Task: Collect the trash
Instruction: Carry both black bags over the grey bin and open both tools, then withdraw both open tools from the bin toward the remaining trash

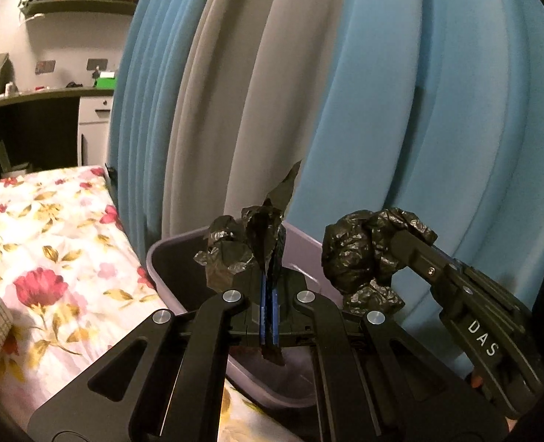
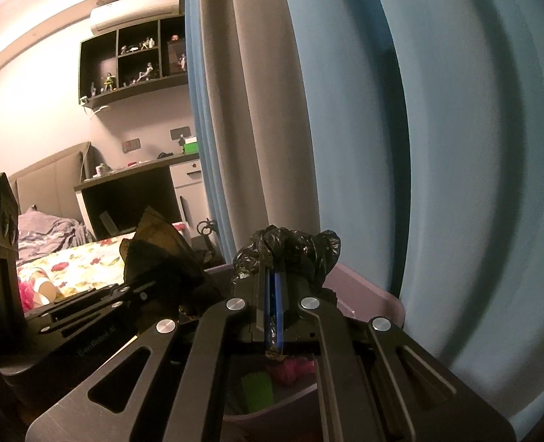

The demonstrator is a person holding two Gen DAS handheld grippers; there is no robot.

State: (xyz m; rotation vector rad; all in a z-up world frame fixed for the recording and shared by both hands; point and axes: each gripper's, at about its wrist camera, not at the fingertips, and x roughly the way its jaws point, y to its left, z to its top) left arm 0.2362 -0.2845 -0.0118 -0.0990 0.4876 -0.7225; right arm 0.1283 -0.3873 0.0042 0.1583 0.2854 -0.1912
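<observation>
Left claw (image 1: 270,258) clamped tight on a scrap of black plastic film (image 1: 257,243). Right claw (image 2: 273,276) likewise pinching its own black plastic wad (image 2: 290,248). Both held above the lilac bin (image 1: 161,258), which sits on the floral bed (image 1: 51,239) against the blue curtain (image 1: 400,110). Bin already holds green and pink scraps (image 2: 257,392). Judgement: both loads are positioned over the opening so release drops them inside; nothing released yet.

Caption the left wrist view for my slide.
Both grippers, left and right, hold crumpled black plastic above a purple bin.
</observation>
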